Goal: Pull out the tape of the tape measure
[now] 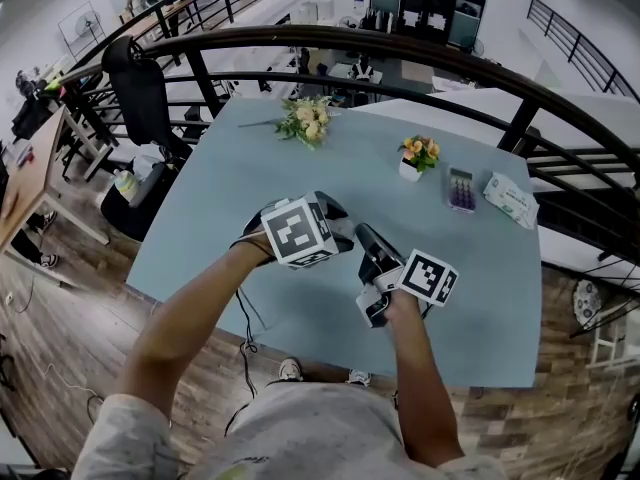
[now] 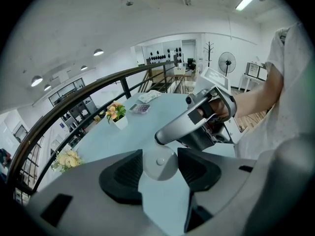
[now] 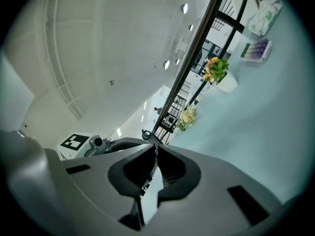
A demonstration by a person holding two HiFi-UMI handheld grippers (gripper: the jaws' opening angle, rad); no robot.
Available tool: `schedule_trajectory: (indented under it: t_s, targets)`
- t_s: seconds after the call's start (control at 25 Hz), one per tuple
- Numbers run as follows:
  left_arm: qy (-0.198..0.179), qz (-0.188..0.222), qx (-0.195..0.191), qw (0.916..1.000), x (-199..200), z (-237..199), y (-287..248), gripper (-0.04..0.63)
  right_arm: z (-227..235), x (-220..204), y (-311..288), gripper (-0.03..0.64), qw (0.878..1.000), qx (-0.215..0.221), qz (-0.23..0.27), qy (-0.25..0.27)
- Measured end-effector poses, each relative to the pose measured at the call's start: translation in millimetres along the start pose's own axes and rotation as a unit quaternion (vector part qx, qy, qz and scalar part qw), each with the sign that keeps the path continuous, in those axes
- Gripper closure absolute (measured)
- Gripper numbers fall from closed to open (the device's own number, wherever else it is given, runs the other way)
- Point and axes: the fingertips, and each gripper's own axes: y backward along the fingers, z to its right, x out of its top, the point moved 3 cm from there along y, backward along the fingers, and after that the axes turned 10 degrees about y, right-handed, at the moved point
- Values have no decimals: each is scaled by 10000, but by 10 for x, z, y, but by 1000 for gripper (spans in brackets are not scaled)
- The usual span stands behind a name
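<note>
Pale blue-grey rectangular table (image 1: 300, 168), a black curved metal railing (image 1: 400, 48) behind its far edge.

Both grippers are over the table's near part, nose to nose.

Left gripper (image 2: 160, 154): jaws wide apart, pads pressed on both sides of a round, pale grey tape measure (image 2: 158, 165) with a small centre button. The case is clamped between them, with the tabletop showing behind it. Cannot tell whether it touches the table.

Right gripper (image 3: 155, 146): jaws closed to a thin slit. A small dark hooked end tab (image 3: 146, 133) shows right at their tips, seemingly pinched. Its nose sits just beside the tape measure's rim.

Far end of the table:
- Loose bunch of yellow-white flowers (image 1: 305, 120), lying flat.
- White packet with green print (image 1: 510, 198), near the right edge.
- Small white pot (image 1: 410, 171), upright, holding orange flowers with green leaves (image 1: 420, 150).
- Small flat case (image 1: 460, 190) between pot and packet, holding rows of purple pieces, too small to identify.
</note>
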Motion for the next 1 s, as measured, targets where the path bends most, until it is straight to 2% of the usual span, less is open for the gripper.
schedule_trajectory:
  t_s: [0.76, 1.0]
  targets:
    - [97, 18, -89, 9999, -13, -60, 30, 376, 0, 50, 36, 600, 9998, -89, 151, 64]
    - [-46, -210, 65, 9997, -138, -137, 55, 376, 168, 192, 222, 600, 9978, -418, 513, -56]
